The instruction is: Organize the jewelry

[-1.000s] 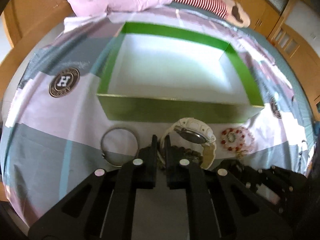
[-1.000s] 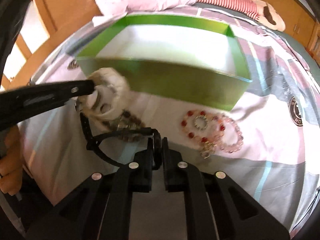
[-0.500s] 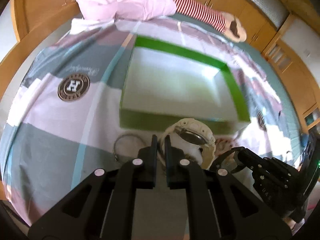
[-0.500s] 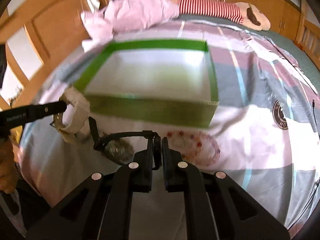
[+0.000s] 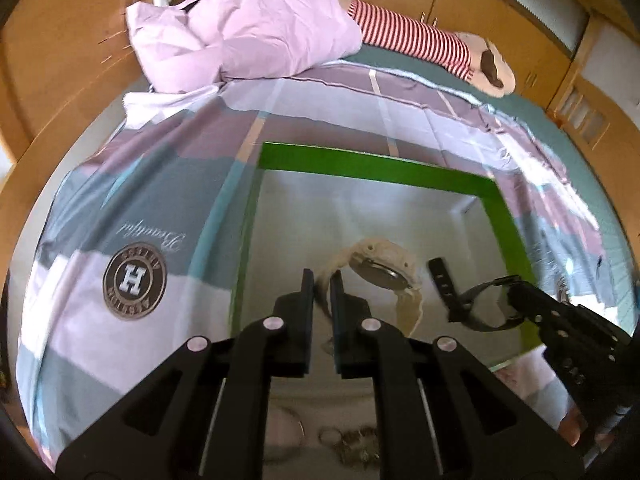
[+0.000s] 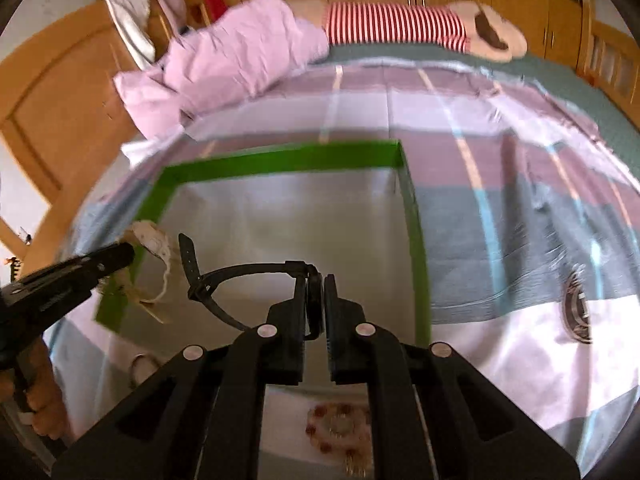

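Now both watches are carried over the shallow green cardboard box with the pale bottom (image 5: pixel 376 168), and the step in hand seems to be the setting down inside it.

Nearest, the left gripper (image 5: pixel 320 284) is closed on the strap of the cream-white plastic wristwatch (image 5: pixel 380 268), which hangs over the box floor. The right gripper (image 6: pixel 316 292) is clamped on the case of the black wristwatch with the rubber strap (image 6: pixel 224 280), also above the box. For a good result, each watch should be lowered close to the floor before the jaws are opened, and the two should be put apart, so that the straps are not tangled.

On the bedcover before the box, a red-beaded bracelet (image 6: pixel 340 428) and a thin silver bangle (image 5: pixel 286 432) wait.

Farther left, on the checked grey, lilac and white bedcover (image 5: pixel 132 184), a round badge (image 5: pixel 134 282) with a big "H" is printed, and the script word "Beautiful" (image 5: pixel 150 240) is read upside down; the small ring lettering cannot be read.
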Tool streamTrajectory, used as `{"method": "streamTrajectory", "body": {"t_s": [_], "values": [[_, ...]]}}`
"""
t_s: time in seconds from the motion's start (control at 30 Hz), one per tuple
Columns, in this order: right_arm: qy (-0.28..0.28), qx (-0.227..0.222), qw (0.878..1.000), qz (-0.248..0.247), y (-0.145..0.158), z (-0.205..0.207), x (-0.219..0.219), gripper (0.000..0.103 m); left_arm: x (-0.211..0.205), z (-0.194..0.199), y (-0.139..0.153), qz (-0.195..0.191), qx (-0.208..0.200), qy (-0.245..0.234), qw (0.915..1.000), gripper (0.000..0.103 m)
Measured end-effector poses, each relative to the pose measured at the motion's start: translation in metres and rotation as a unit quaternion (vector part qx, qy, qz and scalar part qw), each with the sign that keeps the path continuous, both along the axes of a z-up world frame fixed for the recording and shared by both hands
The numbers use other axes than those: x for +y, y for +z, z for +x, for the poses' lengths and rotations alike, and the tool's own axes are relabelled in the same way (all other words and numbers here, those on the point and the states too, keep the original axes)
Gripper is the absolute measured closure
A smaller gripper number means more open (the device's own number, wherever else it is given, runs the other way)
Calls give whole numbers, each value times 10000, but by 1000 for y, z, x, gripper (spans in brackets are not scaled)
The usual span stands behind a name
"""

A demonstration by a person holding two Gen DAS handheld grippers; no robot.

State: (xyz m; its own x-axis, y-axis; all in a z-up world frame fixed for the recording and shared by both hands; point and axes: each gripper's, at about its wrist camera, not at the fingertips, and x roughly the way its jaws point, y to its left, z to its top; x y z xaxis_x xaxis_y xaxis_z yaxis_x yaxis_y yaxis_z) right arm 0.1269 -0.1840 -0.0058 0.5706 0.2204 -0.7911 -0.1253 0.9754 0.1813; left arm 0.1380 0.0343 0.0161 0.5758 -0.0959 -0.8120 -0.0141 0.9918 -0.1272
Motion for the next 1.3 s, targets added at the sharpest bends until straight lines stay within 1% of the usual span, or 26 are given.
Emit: {"method": "streamTrajectory", "body": {"t_s": [0.07, 0.1, 0.13, 0.17, 0.2, 0.23, 0.3, 0.4, 0.5, 0.53, 0.57, 0.6, 0.63, 0.67, 0.7, 0.77, 0.8, 0.83, 0.93, 1.03, 1.07, 1.1, 1.17, 1.2, 1.23, 1.3], "values": [[-10, 110, 9999, 54, -7, 4, 1, 89, 0, 4, -7, 33, 58, 12, 10000, 91], [6, 98, 9998, 152, -6, 4, 0, 76, 1, 4, -9, -8, 84, 12, 10000, 87], [3, 45, 9997, 232, -2, 2, 0, 58, 2, 2, -8, 9, 35, 42, 10000, 83], [-48, -50, 9996, 276, 3, -1, -2, 52, 2, -1, -5, 88, -52, 72, 9999, 79], [-87, -126, 9994, 301, 7, -5, -4, 48, 2, -4, 0, 183, -144, 83, 9997, 68], [-90, -212, 9991, 344, 14, -11, -6, 48, 2, -8, 4, 227, -222, 89, 9995, 60], [5, -281, 9990, 351, 28, -24, -9, 48, 1, -20, 16, 232, -351, 51, 9991, 55], [-45, -190, 9997, 172, 35, -47, -20, 44, 4, -44, 25, 33, -251, -142, 9996, 48], [-17, 365, 9993, 5, 19, -62, -29, 44, 3, -64, 20, 7, 158, -430, 9990, 47], [-21, 566, 9984, -51, 11, -65, -31, 44, 2, -67, 14, 6, 304, -518, 9982, 50], [-55, 771, 9969, -159, 1, -66, -33, 44, 1, -70, 6, -5, 470, -565, 9973, 55], [-77, 889, 9957, -261, -6, -66, -32, 44, 1, -72, -7, -41, 750, -590, 9954, 65], [-105, 967, 9945, -381, -12, -66, -32, 46, -1, -72, -18, -61, 986, -610, 9932, 71], [-132, 993, 9936, -531, -18, -64, -33, 48, -4, -73, -27, -24, 1164, -618, 9913, 73], [-142, 1002, 9929, -621, -21, -63, -34, 56, -7, -72, -35, 96, 1311, -608, 9895, 75], [-163, 1092, 9918, -648, -26, -60, -37, 63, -10, -71, -42, 317, 1360, -569, 9886, 75], [-177, 1132, 9916, -599, -28, -60, -40, 69, -9, -70, -44, 388, 1367, -514, 9885, 74], [-212, 1208, 9908, -567, -31, -58, -43, 70, -7, -69, -46, 404, 1376, -461, 9886, 71], [-290, 1398, 9881, -567, -40, -56, -49, 70, -3, -68, -50, 398, 1422, -321, 9885, 64], [-170, 1813, 9823, -449, -58, -54, -48, 70, -6, -68, -51, 434, 1427, -345, 9882, 57], [-87, 1870, 9818, -307, -61, -54, -47, 70, -7, -68, -52, 445, 1427, -371, 9881, 56], [101, 1936, 9810, -2, -61, -55, -44, 70, -9, -68, -53, 462, 1425, -410, 9879, 55], [518, 2007, 9748, 829, -55, -58, -38, 70, -11, -65, -52, 486, 1426, -456, 9875, 55], [574, 1901, 9755, 951, -48, -60, -37, 70, -12, -66, -53, 493, 1425, -475, 9874, 55], [541, 1743, 9797, 834, -41, -61, -36, 70, -15, -67, -54, 501, 1425, -507, 9872, 55], [327, 1392, 9894, 255, -32, -62, -36, 70, -18, -68, -55, 521, 1426, -555, 9869, 55]]}}
